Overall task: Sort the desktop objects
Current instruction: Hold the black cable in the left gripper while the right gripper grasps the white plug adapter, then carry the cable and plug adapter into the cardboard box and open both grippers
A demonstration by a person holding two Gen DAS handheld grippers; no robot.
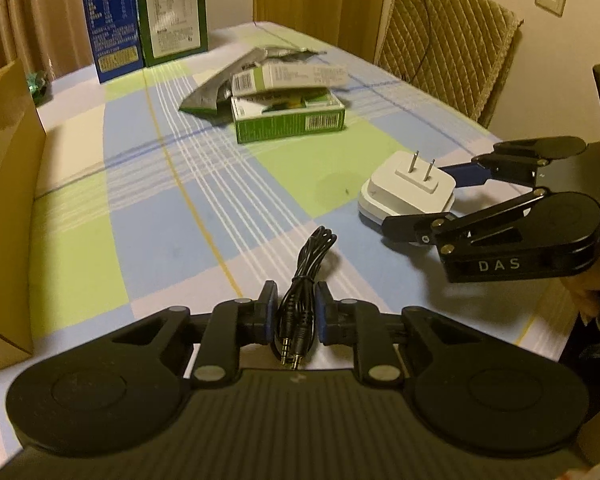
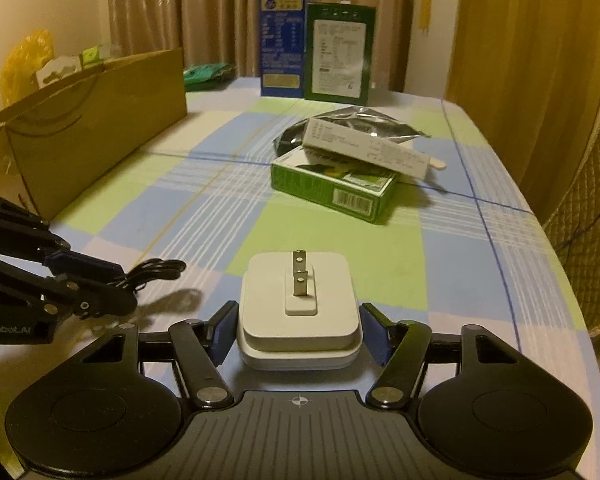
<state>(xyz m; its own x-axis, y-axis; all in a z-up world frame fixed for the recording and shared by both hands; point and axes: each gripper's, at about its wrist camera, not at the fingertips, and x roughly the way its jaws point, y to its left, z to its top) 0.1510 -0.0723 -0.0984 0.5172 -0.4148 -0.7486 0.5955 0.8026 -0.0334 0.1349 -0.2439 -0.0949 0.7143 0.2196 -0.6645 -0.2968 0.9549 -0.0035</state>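
My left gripper [image 1: 297,308] is shut on a coiled black audio cable [image 1: 306,280], its two jack plugs pointing back at the camera; the cable [image 2: 156,270] hangs clear of the checked tablecloth in the right wrist view. My right gripper [image 2: 298,330] stands around a white plug adapter [image 2: 298,308] that lies prongs-up on the table; the blue pads sit at its sides with a thin gap, so the jaws are open. In the left wrist view the adapter [image 1: 408,188] lies between the right gripper's fingers [image 1: 400,226].
A green box [image 2: 336,184] with a white carton [image 2: 368,146] and a foil bag [image 2: 360,120] on it lies mid-table. Blue [image 2: 282,32] and green [image 2: 340,54] boxes stand at the far end. A brown cardboard box [image 2: 96,120] lines the left side. A padded chair [image 1: 448,44] stands right.
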